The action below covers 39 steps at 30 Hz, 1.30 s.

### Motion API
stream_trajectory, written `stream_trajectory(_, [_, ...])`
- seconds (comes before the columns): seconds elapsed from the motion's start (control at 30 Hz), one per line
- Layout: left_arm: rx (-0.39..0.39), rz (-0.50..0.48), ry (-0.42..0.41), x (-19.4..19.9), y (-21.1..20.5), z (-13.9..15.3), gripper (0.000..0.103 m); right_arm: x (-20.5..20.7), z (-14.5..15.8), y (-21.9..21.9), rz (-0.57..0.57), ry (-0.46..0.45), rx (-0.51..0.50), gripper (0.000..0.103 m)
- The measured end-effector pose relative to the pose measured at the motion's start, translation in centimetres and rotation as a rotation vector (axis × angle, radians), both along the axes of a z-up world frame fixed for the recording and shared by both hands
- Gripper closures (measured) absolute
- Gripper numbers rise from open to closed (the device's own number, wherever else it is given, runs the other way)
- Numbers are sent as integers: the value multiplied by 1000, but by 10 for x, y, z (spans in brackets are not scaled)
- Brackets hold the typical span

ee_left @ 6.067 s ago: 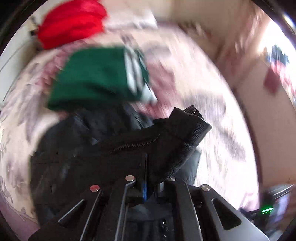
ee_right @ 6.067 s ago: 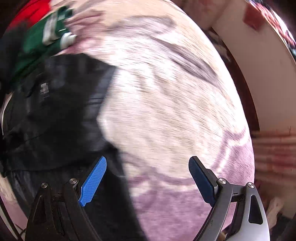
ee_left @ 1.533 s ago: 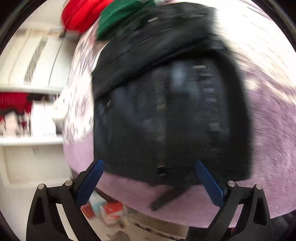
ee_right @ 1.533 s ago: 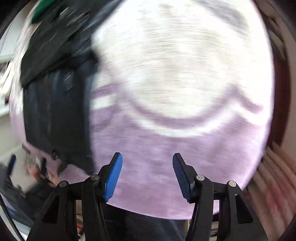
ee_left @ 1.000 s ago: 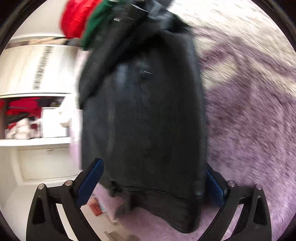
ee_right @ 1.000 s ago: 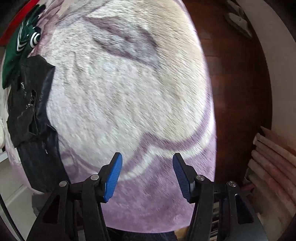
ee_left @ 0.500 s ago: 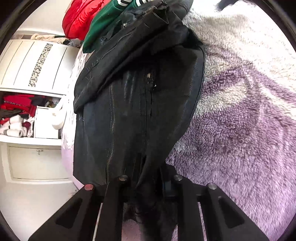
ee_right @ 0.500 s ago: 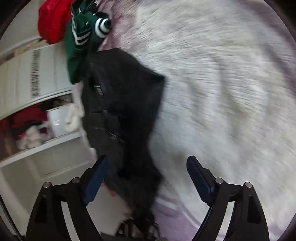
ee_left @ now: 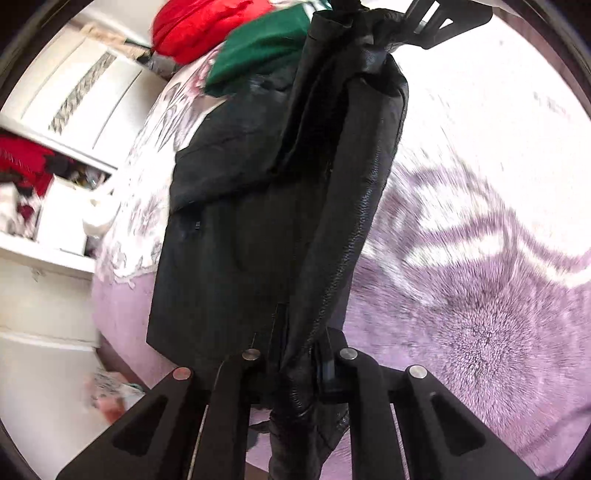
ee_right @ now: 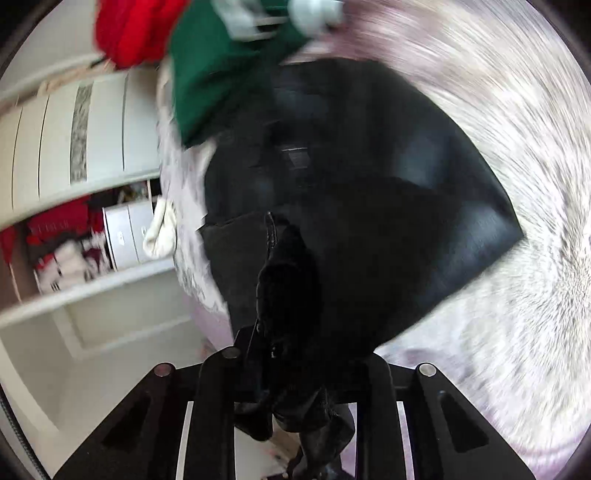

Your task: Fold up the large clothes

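A black leather jacket (ee_left: 258, 206) lies on a purple and white fleece blanket (ee_left: 480, 295). My left gripper (ee_left: 295, 365) is shut on the jacket's near zipped hem. My right gripper (ee_right: 291, 369) is shut on another edge of the same jacket (ee_right: 369, 184). The right gripper's frame (ee_left: 436, 22) shows at the top of the left wrist view, holding the jacket's far end raised. The jacket hangs stretched between the two grippers, with one panel still flat on the blanket.
A green garment with white stripes (ee_left: 266, 48) and a red garment (ee_left: 199, 22) lie beyond the jacket. A white wardrobe with open shelves (ee_right: 74, 236) stands beside the bed, on the left. The bed edge (ee_left: 122, 325) drops to the floor there.
My right gripper went from open above the jacket to shut on its edge. My left gripper stays shut on the hem, and the jacket has lifted off the blanket.
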State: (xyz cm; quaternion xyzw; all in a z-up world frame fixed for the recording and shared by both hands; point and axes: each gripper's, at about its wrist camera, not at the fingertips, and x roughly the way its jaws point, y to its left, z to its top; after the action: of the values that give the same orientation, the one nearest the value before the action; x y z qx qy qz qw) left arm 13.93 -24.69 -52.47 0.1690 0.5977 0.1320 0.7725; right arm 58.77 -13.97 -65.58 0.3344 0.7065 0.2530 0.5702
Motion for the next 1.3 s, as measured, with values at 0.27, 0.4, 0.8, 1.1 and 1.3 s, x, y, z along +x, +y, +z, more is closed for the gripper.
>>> stream_trajectory(0.27, [-318, 263, -52, 12, 162, 48, 90, 27, 69, 203, 202, -70, -195, 80])
stream_trajectory(0.4, [-481, 411, -25, 18, 255, 12, 89, 31, 40, 323, 320, -73, -360, 79])
stream_trajectory(0.8, [-970, 586, 42, -33, 387, -81, 66, 27, -1, 418, 409, 25, -371, 37])
stream_trajectory(1.1, [-995, 671, 50, -67, 437, -67, 66, 44, 66, 343, 236, -142, -368, 37])
stream_trajectory(1.3, [-979, 604, -36, -14, 436, -42, 66, 70, 12, 358, 238, -115, -403, 43])
